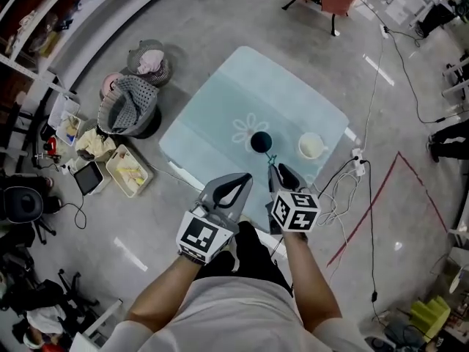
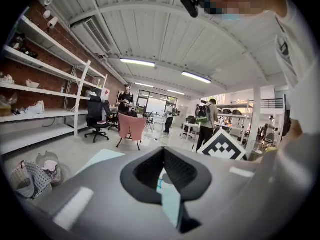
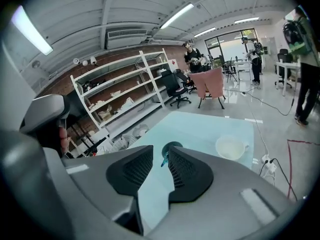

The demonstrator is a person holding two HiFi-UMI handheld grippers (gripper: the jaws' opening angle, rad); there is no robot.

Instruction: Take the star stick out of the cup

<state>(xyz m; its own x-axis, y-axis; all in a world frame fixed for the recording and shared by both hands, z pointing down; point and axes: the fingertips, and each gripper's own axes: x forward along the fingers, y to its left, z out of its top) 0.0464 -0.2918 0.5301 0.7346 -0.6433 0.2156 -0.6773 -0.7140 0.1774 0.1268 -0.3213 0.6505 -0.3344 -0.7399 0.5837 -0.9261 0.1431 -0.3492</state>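
Both forearms reach forward over the table [image 1: 220, 101]: my left gripper [image 2: 163, 151] pressed together, my right gripper [image 3: 160, 150] slightly parted at the star stick [image 3: 163, 161].

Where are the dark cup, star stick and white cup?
dark cup [image 1: 261, 141], head view, its top.
star stick [image 3: 163, 159], right gripper view, teal shaft.
white cup [image 1: 312, 146], head view, its inside.
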